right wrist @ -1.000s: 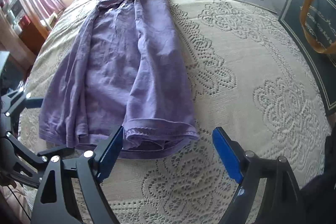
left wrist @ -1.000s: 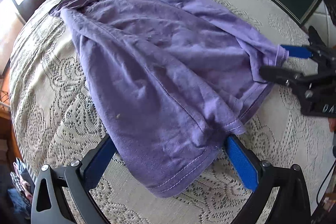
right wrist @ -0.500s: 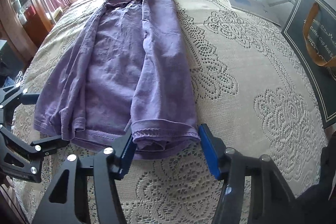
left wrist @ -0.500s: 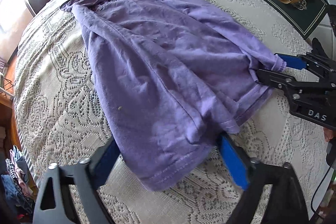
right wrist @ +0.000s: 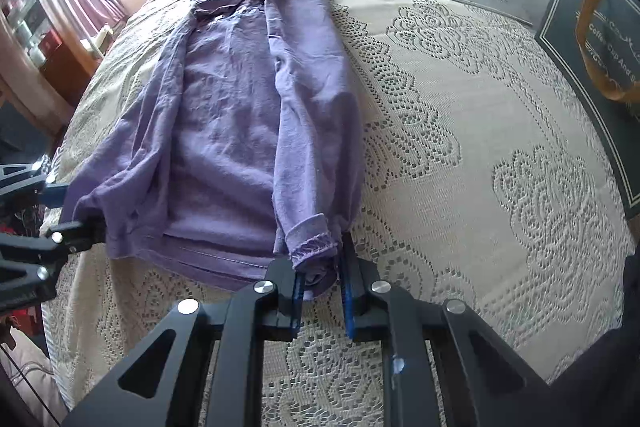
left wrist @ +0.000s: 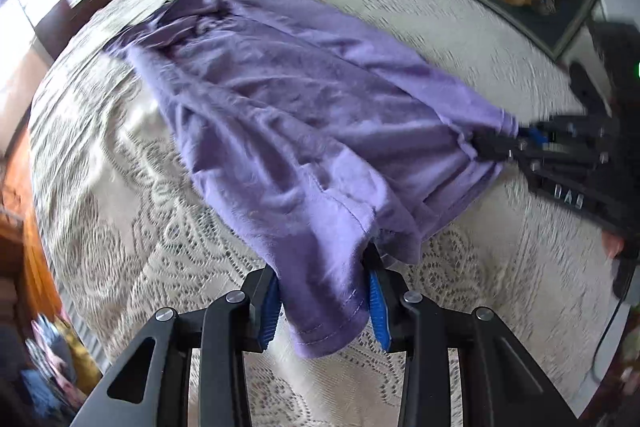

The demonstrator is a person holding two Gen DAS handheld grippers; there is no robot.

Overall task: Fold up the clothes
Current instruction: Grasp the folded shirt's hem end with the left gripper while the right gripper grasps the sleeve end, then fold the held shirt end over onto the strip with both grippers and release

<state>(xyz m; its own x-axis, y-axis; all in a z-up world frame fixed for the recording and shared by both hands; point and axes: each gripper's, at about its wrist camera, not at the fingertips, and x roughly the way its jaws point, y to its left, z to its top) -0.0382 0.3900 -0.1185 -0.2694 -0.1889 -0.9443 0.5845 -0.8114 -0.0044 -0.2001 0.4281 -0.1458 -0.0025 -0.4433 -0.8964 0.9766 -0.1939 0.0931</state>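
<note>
Left wrist view: left gripper [left wrist: 324, 301] jaws pinch purple shirt [left wrist: 304, 131] hem; right gripper [right wrist: 320, 291] jaws clamp bunched hem corner. Risk: thin bite slips during lift; uneven pull skews fold.

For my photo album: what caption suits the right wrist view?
Right hand-held gripper pinching the near hem corner of a purple shirt on a lace tablecloth.

Both wrist views low, close, facing along shirt [left wrist: 304, 131]; shared.
</note>
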